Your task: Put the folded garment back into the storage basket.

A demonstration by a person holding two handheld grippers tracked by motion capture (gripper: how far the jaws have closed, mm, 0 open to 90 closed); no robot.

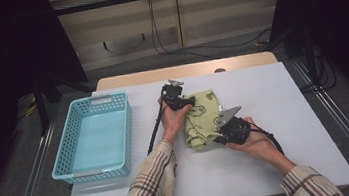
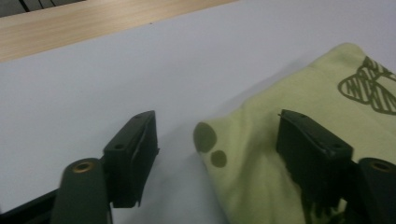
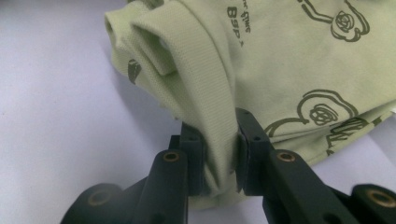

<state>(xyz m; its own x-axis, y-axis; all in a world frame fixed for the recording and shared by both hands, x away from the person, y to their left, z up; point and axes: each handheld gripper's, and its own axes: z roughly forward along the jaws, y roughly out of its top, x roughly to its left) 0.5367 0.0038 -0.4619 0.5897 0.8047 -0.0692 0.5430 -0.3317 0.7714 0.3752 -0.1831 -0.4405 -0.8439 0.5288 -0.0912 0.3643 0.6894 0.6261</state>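
A folded pale green cloth (image 1: 201, 117) with dark printed drawings lies at the middle of the white table (image 1: 290, 114). My left gripper (image 1: 178, 99) stands open at the cloth's far left corner. In the left gripper view a folded edge of the cloth (image 2: 289, 154) lies between the two jaws of this gripper (image 2: 219, 154), and the right jaw rests on the fabric. My right gripper (image 1: 226, 131) is at the cloth's near right edge. In the right gripper view its jaws (image 3: 219, 163) are shut on a ribbed fold of the cloth (image 3: 205, 88).
A light blue plastic basket (image 1: 94, 135) stands on the left part of the table with nothing inside. A strip of bare wood (image 1: 184, 70) runs along the table's far edge. Cables lie on the floor beyond it.
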